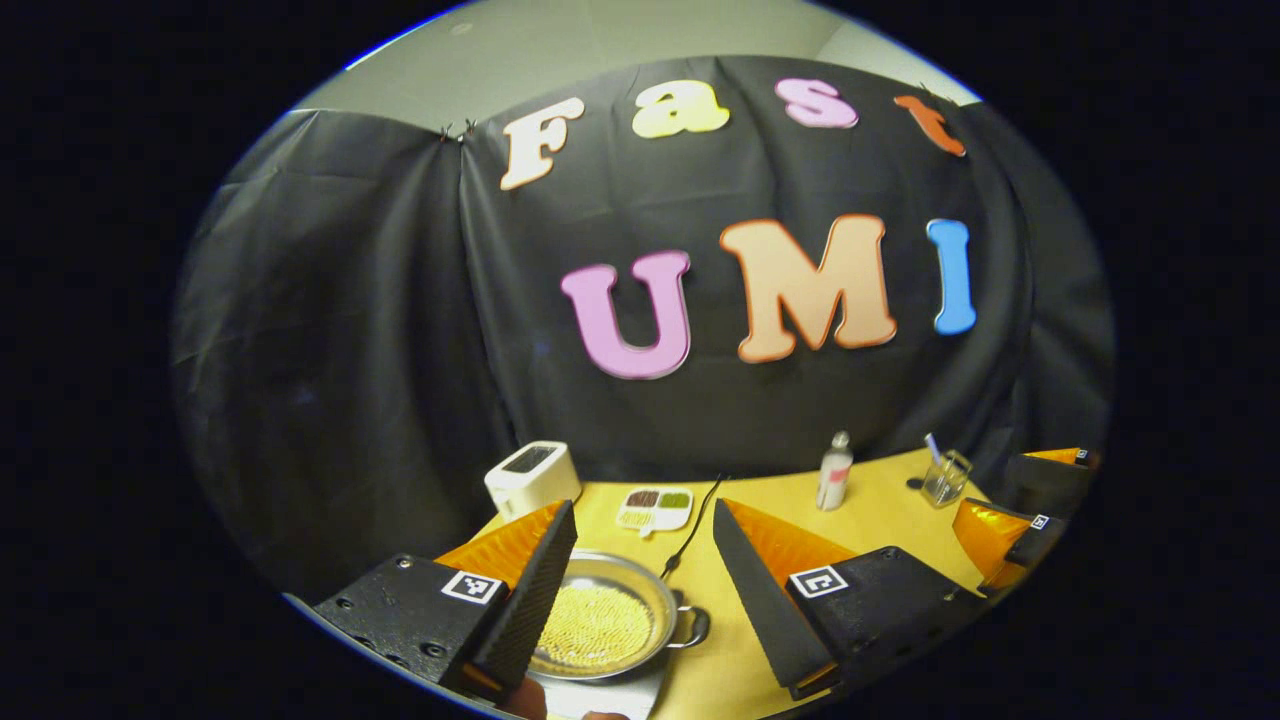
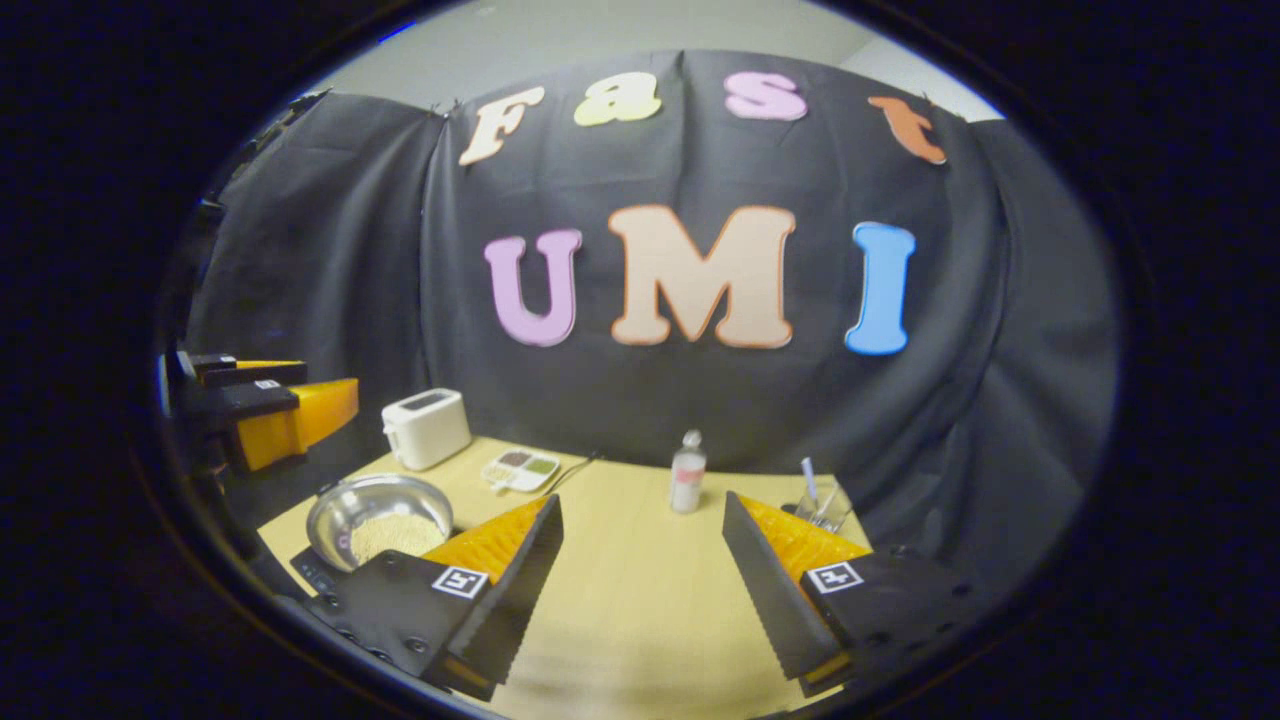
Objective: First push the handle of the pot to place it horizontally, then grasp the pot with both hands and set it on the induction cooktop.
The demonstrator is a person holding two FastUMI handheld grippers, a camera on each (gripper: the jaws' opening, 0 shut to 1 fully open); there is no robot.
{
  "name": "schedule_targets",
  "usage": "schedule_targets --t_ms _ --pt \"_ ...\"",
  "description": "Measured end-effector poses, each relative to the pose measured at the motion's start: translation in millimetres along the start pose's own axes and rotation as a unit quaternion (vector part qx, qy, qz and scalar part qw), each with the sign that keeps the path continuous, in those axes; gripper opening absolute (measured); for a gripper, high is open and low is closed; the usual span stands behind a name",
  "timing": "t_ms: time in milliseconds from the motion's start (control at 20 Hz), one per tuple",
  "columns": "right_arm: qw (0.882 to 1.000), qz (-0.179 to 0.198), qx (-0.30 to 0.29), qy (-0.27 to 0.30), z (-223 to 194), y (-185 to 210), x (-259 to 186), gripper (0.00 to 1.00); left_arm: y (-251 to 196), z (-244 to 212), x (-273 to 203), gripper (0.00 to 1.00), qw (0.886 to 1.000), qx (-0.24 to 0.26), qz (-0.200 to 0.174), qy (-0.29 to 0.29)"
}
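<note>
While both grippers (image 1: 645, 590) (image 2: 640, 585) gape empty, the pot's (image 1: 600, 620) left rim seems hidden.

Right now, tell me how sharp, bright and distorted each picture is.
Left gripper view: strong fisheye bend curves the table's far edge; the pot and its grains read fairly sharp, with mild glare on the rim; corners fall dark. Right gripper view: same bending; the table surface near the tongs looks soft and smeared; the bottle is sharp enough; light is dim and even.

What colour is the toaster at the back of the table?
The toaster is white or cream, with a dark slot on top. It shows best in the right gripper view.
</note>
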State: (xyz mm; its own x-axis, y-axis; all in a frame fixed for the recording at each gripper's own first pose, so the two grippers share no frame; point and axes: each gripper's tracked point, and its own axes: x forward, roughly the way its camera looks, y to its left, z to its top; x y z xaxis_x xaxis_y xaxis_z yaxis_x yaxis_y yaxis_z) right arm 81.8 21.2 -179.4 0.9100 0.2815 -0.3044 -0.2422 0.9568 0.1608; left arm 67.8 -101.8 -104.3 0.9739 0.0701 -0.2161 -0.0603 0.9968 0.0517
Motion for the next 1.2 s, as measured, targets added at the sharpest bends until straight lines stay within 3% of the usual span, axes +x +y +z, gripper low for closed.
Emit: schedule_targets --t_ms 50,100,200,400,800,1200 --pt "1.000 -0.006 0.000 -0.020 19 -10 -6 0.94 -10 15 -6 0.93 1.000 -0.003 -0.007 -0.018" --pt "0.999 -0.011 -0.001 -0.039 36 -18 -14 0.94 -17 29 -10 0.89 0.999 -0.006 -0.007 -0.034" --pt "0.997 -0.016 0.000 -0.072 64 -32 -30 0.94 -28 48 -19 0.96 0.998 -0.014 -0.014 -0.058" --pt "0.994 -0.031 0.018 -0.107 95 -60 -53 0.94 -46 69 -36 1.00 0.996 -0.026 -0.025 -0.085" --pt "0.993 -0.053 0.014 -0.106 94 -93 -72 0.99 -83 63 -39 1.00 0.996 -0.027 -0.047 -0.077" --pt "0.990 -0.059 0.008 -0.128 106 -116 -82 0.99 -109 93 -41 1.00 0.992 -0.021 -0.045 -0.115"
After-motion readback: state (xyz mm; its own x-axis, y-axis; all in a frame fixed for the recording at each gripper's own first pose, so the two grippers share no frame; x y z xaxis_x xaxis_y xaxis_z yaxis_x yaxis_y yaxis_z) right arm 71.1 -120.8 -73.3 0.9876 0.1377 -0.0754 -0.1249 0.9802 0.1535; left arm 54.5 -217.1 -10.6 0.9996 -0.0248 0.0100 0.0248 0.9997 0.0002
